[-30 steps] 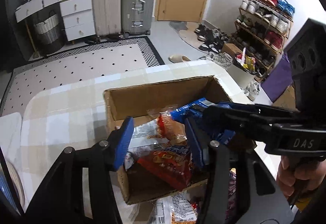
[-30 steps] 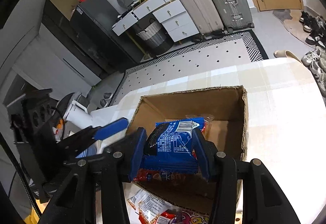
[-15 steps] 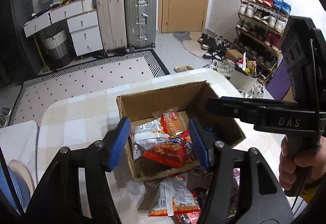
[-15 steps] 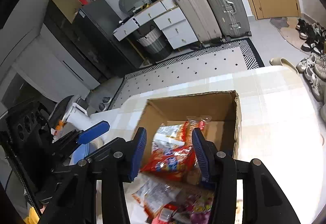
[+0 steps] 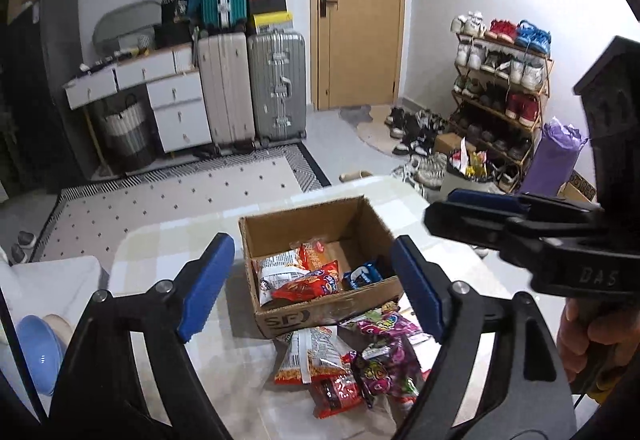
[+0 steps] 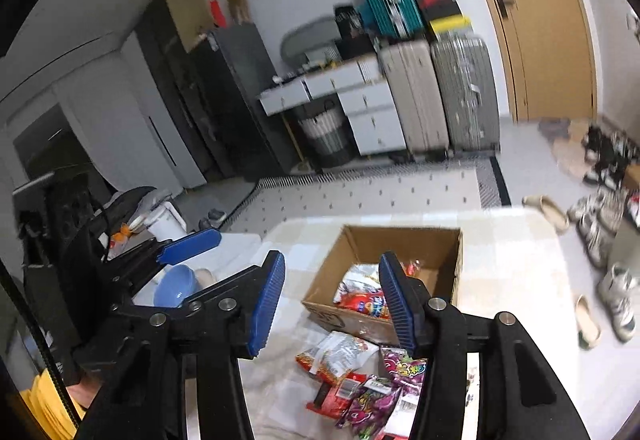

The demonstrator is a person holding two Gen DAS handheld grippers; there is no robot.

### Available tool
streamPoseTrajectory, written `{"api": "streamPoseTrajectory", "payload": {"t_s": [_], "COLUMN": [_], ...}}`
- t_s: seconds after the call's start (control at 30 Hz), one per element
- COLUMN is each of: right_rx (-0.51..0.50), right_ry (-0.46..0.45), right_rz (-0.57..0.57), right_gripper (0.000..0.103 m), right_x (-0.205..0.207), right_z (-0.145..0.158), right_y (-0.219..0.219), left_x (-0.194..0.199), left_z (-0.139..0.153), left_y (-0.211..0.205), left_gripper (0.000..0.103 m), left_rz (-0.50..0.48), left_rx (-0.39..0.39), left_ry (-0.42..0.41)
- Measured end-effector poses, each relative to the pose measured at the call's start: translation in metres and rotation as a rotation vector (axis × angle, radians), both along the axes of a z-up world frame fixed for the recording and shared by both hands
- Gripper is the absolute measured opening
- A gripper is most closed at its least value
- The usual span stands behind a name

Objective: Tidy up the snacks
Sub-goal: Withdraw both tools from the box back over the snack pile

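An open cardboard box (image 5: pixel 280 314) stands on the checked table and holds several snack packs, among them a red pack (image 5: pixel 306 284) and a blue pack (image 5: pixel 362 276). It also shows in the right wrist view (image 6: pixel 454 272). More loose snack packs (image 5: pixel 344 360) lie on the table in front of the box, also in the right wrist view (image 6: pixel 360 380). My left gripper (image 5: pixel 310 286) is open and empty, held above and short of the box. My right gripper (image 6: pixel 332 304) is open and empty, raised above the table.
A blue bowl (image 6: pixel 176 286) sits on a white surface left of the table. The table edge (image 6: pixel 560 280) drops off at the right, with shoes on the floor. Suitcases (image 5: pixel 252 80), drawers and a shoe rack (image 5: pixel 500 100) stand far back.
The right gripper let the blue pack go into the box and opened. Both grippers pulled back and up from the box, so the loose packs in front came into view.
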State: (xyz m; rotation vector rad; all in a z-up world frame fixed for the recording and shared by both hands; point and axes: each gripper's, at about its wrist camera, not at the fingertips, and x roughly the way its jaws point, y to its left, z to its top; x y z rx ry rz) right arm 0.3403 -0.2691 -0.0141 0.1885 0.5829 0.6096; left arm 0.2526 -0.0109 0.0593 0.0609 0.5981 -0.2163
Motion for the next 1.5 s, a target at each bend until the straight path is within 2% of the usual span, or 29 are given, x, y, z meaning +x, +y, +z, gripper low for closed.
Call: {"api": "streamPoseTrajectory", "payload": {"t_s": [0.07,0.13,0.2,0.3,0.37,0.47,0.5,0.6,0.8,0.9,1.0,1.23,1.37,1.5], "right_rx": [0.006,-0.012,-0.041,-0.048,-0.053,-0.072,-0.092,-0.134,-0.149,-0.146,-0.121,-0.148,-0.160,-0.163], "right_ry": [-0.049,-0.128,-0.180,-0.197,-0.223,-0.296,-0.323,-0.361,-0.377,-0.372,-0.350,-0.341,-0.301,-0.274], "right_rz": [-0.002,-0.014,-0.007,0.010,-0.001,-0.008,-0.005,-0.004,-0.044,-0.074,-0.103,-0.143,-0.128,-0.127], "right_gripper": [0.057,0.076,0.078,0.078,0.083,0.093,0.097,0.097,0.102,0.102,0.102,0.102,0.102,0.102], "right_x": [-0.025,-0.052,-0.072,-0.099,-0.121,-0.150,-0.162,-0.183,-0.222,-0.232,-0.238,-0.250,-0.247,-0.242], "right_z": [0.011,0.020,0.026,0.034,0.037,0.037,0.034,0.023,-0.010,-0.027,-0.045,-0.089,-0.104,-0.113], "right_y": [-0.005,-0.007,-0.006,-0.007,-0.009,-0.013,-0.012,-0.009,-0.016,-0.018,-0.021,-0.020,-0.016,-0.015], "left_x": [-0.027,-0.048,-0.072,-0.110,-0.134,-0.169,-0.181,-0.216,-0.278,-0.296,-0.309,-0.315,-0.307,-0.288], "left_z": [0.017,0.032,0.045,0.063,0.074,0.084,0.086,0.089,0.062,0.032,0.004,-0.050,-0.068,-0.085], "left_y": [0.000,0.003,0.005,0.005,0.006,0.011,0.013,0.019,0.033,0.040,0.039,0.033,0.020,0.009], "left_gripper": [0.081,0.083,0.084,0.084,0.086,0.094,0.103,0.103,0.103,0.103,0.103,0.103,0.103,0.103], "left_rz": [0.006,0.010,0.011,0.001,0.011,0.016,0.020,0.027,0.086,0.115,0.139,0.128,0.123,0.092], "left_rx": [-0.006,-0.016,-0.031,-0.034,-0.043,-0.080,-0.091,-0.121,-0.125,-0.134,-0.098,-0.123,-0.090,-0.108], "left_ry": [-0.023,-0.048,-0.074,-0.100,-0.121,-0.144,-0.157,-0.199,-0.231,-0.232,-0.193,-0.130,-0.139,-0.074]}}
